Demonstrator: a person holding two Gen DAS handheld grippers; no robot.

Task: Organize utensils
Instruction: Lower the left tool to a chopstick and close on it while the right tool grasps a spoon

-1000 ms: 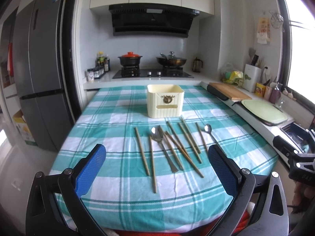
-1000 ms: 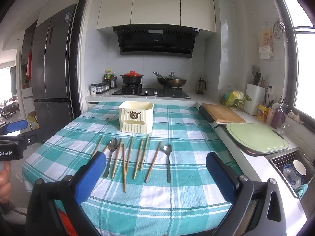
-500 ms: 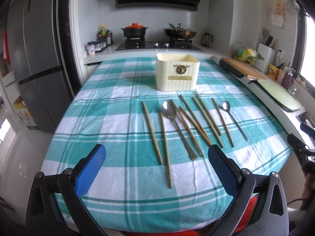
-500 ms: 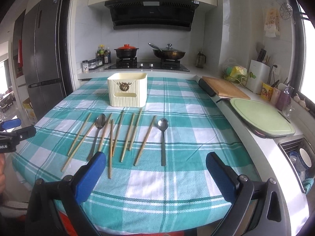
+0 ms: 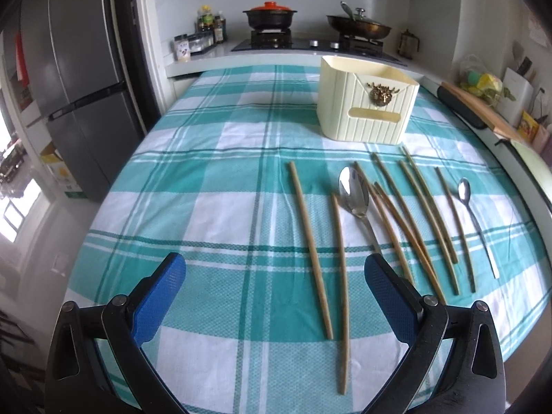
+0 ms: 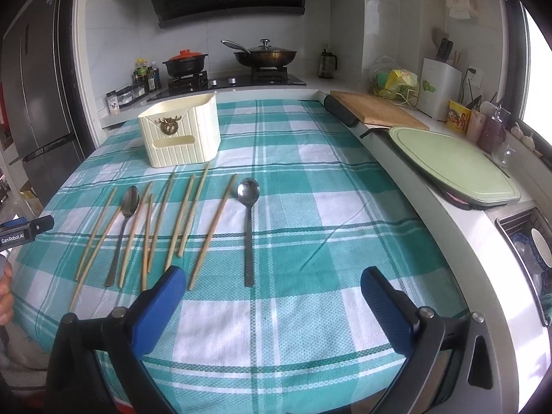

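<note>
Several wooden chopsticks (image 5: pixel 309 241) (image 6: pixel 212 227) and two metal spoons lie in a row on the teal checked tablecloth (image 5: pixel 220 186) (image 6: pixel 310 172). The larger spoon (image 5: pixel 355 196) (image 6: pixel 126 220) lies among the chopsticks; the smaller spoon (image 5: pixel 474 220) (image 6: pixel 248 224) lies at the right end. A cream utensil holder (image 5: pixel 365 107) (image 6: pixel 181 131) stands behind them. My left gripper (image 5: pixel 276 289) is open and empty above the near ends of the two leftmost chopsticks. My right gripper (image 6: pixel 272 293) is open and empty just in front of the smaller spoon's handle.
A grey fridge (image 5: pixel 79 79) stands left of the table. The stove with a black pot (image 6: pixel 186 63) and a pan (image 6: pixel 265 56) is behind. On the right counter lie a wooden board (image 6: pixel 376 112), a green board (image 6: pixel 452 165) and a sink (image 6: pixel 528 241).
Both grippers have moved forward and lower toward the utensils, which now look larger and closer. Both stay open and empty. The utensils have not moved.
</note>
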